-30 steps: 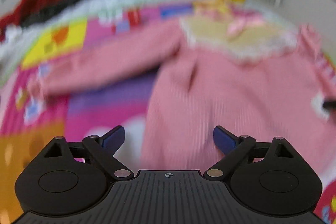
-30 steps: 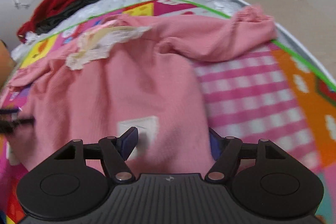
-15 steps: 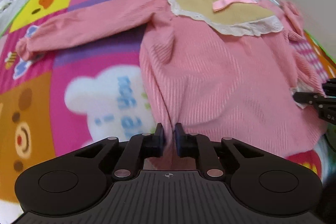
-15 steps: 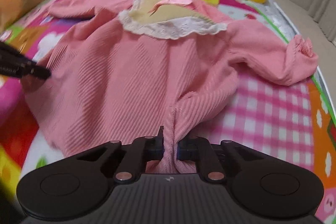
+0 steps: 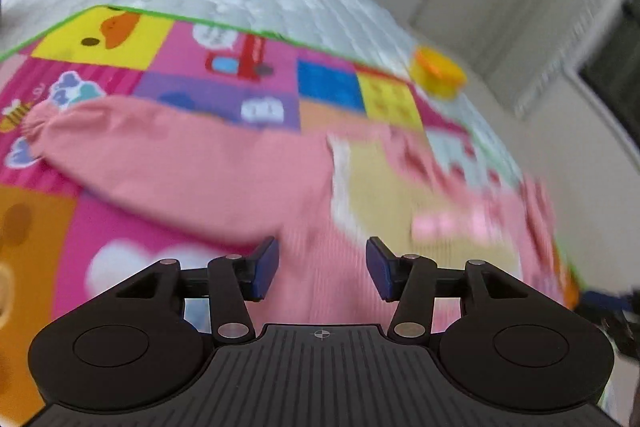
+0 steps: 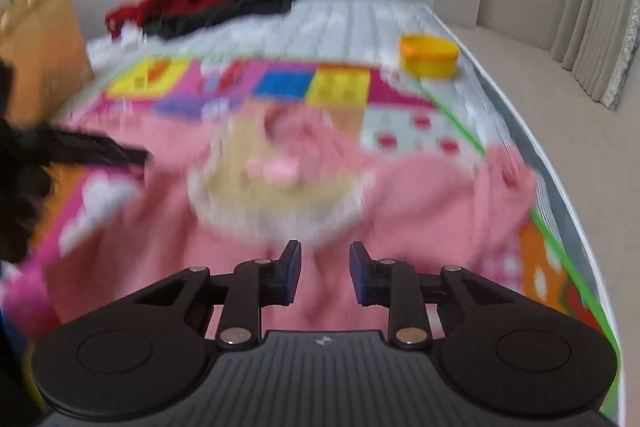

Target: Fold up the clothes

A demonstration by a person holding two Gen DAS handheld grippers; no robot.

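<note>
A pink ribbed child's top (image 5: 224, 171) with a cream lace bib and pink bow lies spread on a colourful play mat (image 5: 224, 75); it also shows in the right wrist view (image 6: 408, 195). My left gripper (image 5: 320, 269) is open and empty, over the top's left side below the outstretched left sleeve (image 5: 120, 143). My right gripper (image 6: 325, 273) is open and empty, over the body below the bib (image 6: 280, 183). The left gripper's black fingers (image 6: 100, 149) show at the left of the right wrist view. Both views are blurred.
The mat lies on a white quilted mattress (image 6: 340, 27). A yellow tub (image 6: 428, 55) stands at the mat's far right corner. A red and black heap of clothes (image 6: 200, 1) lies at the back left. A brown paper bag (image 6: 44, 39) stands at the left. Curtains hang at the right.
Half a second ago both grippers were shut on folds of the pink top's lower hem. Now both are open, empty and further up over the top.
</note>
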